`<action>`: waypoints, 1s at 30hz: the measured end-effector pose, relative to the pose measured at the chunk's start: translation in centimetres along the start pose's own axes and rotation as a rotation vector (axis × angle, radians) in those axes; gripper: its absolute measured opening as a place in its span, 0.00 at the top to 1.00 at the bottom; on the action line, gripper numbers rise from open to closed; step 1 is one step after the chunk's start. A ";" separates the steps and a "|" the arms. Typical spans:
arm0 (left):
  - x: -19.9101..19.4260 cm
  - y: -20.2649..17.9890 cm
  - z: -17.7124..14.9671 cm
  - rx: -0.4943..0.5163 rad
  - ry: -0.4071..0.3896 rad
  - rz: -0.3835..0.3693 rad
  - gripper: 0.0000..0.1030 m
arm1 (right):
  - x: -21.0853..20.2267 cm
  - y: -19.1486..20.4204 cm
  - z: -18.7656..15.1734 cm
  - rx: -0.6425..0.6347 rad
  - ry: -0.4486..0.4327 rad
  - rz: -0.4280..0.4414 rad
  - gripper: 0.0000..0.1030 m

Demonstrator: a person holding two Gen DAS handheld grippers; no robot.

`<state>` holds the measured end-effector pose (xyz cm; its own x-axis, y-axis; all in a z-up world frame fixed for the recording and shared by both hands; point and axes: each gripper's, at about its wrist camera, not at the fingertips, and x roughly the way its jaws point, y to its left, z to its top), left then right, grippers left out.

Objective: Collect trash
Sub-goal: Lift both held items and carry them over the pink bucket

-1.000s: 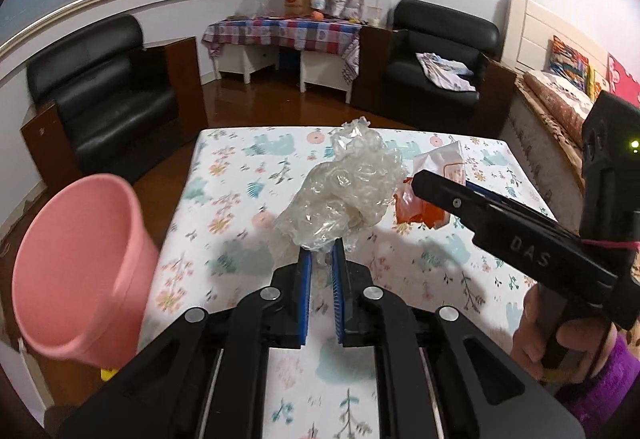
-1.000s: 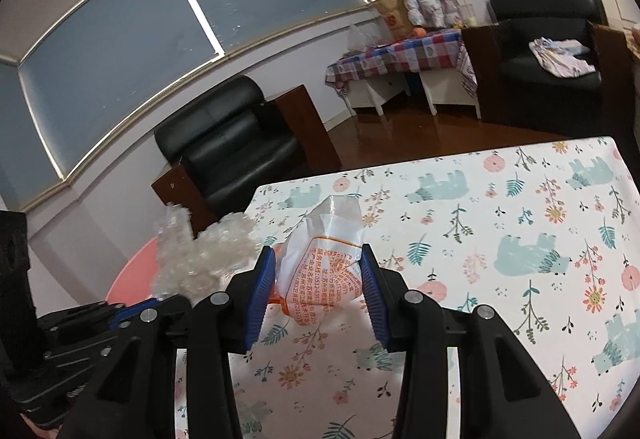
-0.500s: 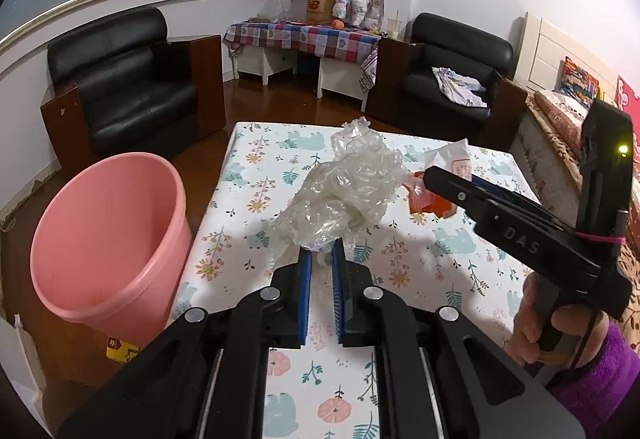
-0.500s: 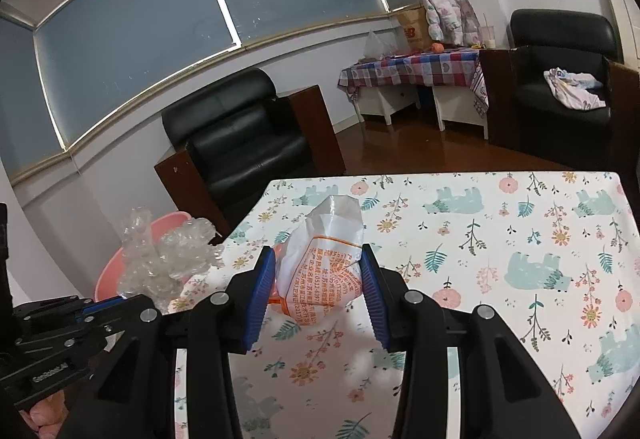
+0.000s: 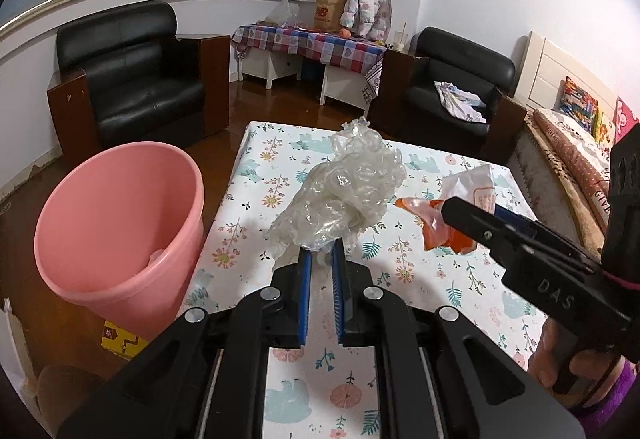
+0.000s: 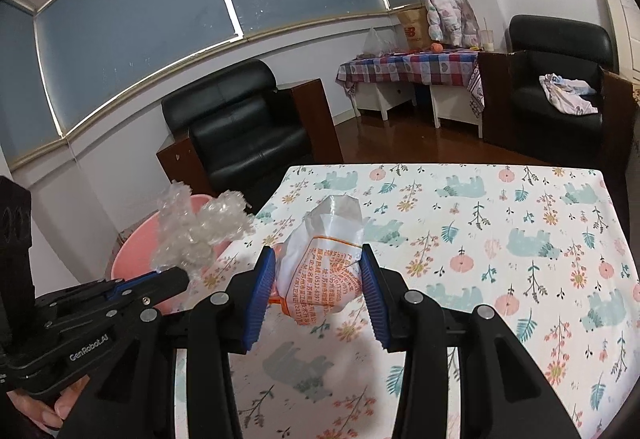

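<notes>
Trash here means two things, and each one is in a gripper. The crumpled wad of clear bubble wrap [image 5: 344, 195] sticks up from the left gripper [image 5: 320, 259]. Its two blue pads [image 5: 305, 279] are nearly together and pinch the bottom of the wad. The wad hangs in the air above the table with the white cloth printed with flowers and bears [image 5: 460, 279].

In the left wrist view, the round pink plastic bucket [image 5: 120, 223] stands on the brown wood floor at 9 o'clock from the wad, just beside the table's edge. Something small and pale lies at its bottom. A yellow card [image 5: 120, 335] peeks out from under the bucket.

The white paper wrapper with orange print [image 6: 324, 267] sits between the blue pads of the right gripper [image 6: 320, 291]. The jaws are about half way apart, and both pads press on its sides, so it is held. It is off the table too.

In the right wrist view, the bubble wrap is at 9 o'clock from the wrapper, with the pink bucket behind it. In the left wrist view, the wrapper is at 3 o'clock from the wad. A hand with a purple sleeve [image 5: 560, 363] holds the right gripper's handle.

A black leather armchair [image 5: 132, 79] stands far back, past the bucket.
</notes>
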<state>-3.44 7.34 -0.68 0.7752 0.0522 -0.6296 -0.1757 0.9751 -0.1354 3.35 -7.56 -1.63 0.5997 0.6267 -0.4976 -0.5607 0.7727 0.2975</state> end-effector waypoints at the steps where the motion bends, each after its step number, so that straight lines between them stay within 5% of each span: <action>1: -0.1 0.1 0.0 -0.002 -0.002 -0.002 0.91 | -0.1 0.2 -0.1 0.001 0.000 -0.003 0.59; 18: -1.1 1.5 -0.2 -0.022 -0.049 -0.031 0.91 | -1.0 2.5 -0.7 -0.023 0.012 -0.037 0.59; 30: -2.6 4.0 0.5 -0.061 -0.127 0.020 0.91 | 1.0 5.9 1.1 -0.071 0.016 -0.005 0.59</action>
<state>-5.86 11.25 0.83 0.8412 0.1023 -0.5310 -0.2253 0.9590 -0.1721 1.29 -2.28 0.54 0.5936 0.6210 -0.5118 -0.5971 0.7663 0.2373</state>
